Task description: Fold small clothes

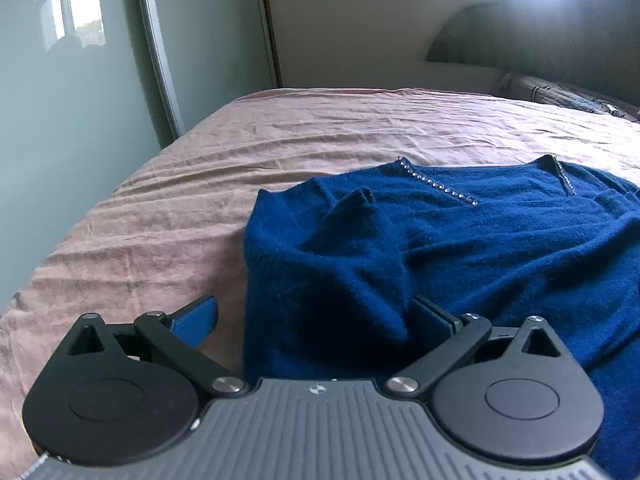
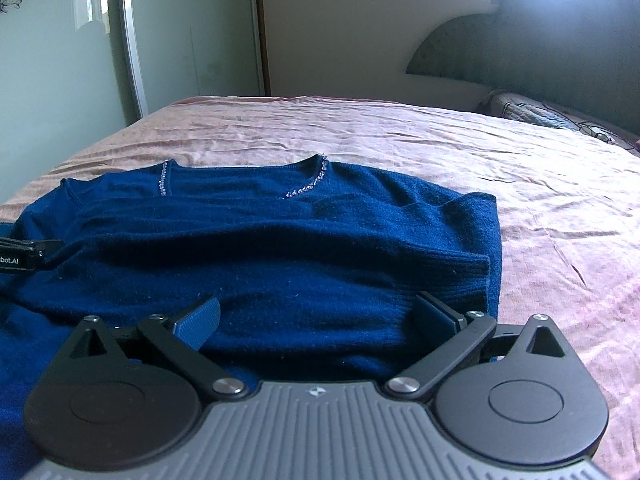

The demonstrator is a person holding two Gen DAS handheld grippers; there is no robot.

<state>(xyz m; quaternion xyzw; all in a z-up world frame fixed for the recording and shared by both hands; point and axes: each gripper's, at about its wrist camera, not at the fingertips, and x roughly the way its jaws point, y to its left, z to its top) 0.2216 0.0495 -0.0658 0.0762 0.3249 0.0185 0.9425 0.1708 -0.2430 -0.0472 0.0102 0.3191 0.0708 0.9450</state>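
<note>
A dark blue knit sweater (image 1: 460, 240) with a sparkly V neckline lies on the pink bedsheet (image 1: 160, 208), its sleeves folded in over the body. My left gripper (image 1: 316, 316) is open at the sweater's near left edge, with bunched fabric rising between the wide-spread fingers. In the right wrist view the sweater (image 2: 260, 248) spreads across the bed, neckline away from me. My right gripper (image 2: 320, 316) is open over its near right hem, fingers spread wide with fabric between them. The left gripper's body (image 2: 24, 256) shows at the far left edge.
The pink bedsheet (image 2: 540, 208) stretches far and right. A wardrobe with glossy sliding doors (image 1: 80, 80) stands left of the bed. A dark headboard (image 2: 540, 52) and a patterned pillow (image 2: 532, 114) are at the far right.
</note>
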